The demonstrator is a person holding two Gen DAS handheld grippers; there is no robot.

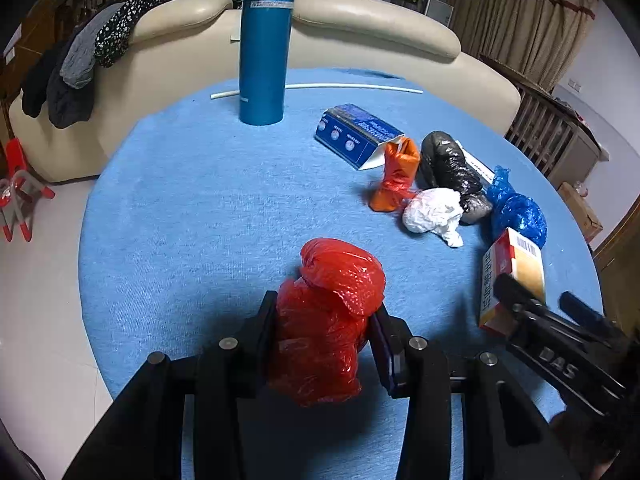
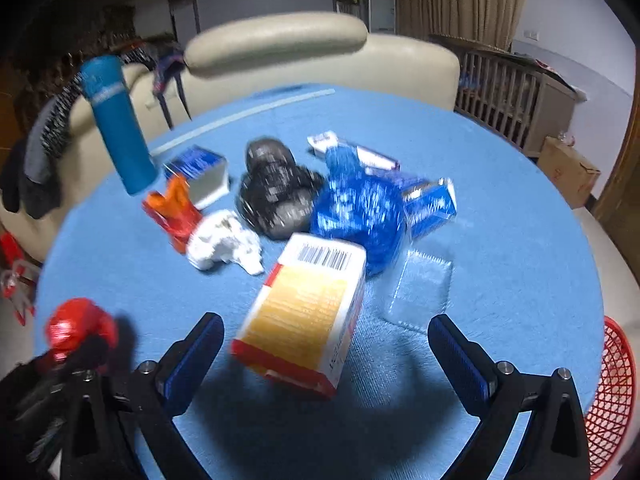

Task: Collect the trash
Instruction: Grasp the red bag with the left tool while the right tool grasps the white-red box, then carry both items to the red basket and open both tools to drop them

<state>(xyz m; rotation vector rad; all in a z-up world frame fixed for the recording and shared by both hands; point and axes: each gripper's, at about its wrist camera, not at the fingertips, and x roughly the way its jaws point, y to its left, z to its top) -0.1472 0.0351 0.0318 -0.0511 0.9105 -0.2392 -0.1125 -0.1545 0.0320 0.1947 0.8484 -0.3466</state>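
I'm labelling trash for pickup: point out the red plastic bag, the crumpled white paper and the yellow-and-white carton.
red plastic bag (image 1: 332, 320), left wrist view, bulging middle.
crumpled white paper (image 1: 434, 212), left wrist view, centre of wad.
yellow-and-white carton (image 2: 304, 312), right wrist view, yellow face.

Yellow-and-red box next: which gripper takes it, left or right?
Right. The right gripper is open with the yellow-and-red box lying between its fingers, so it likely only needs to close. The left gripper is already shut on the red bag.
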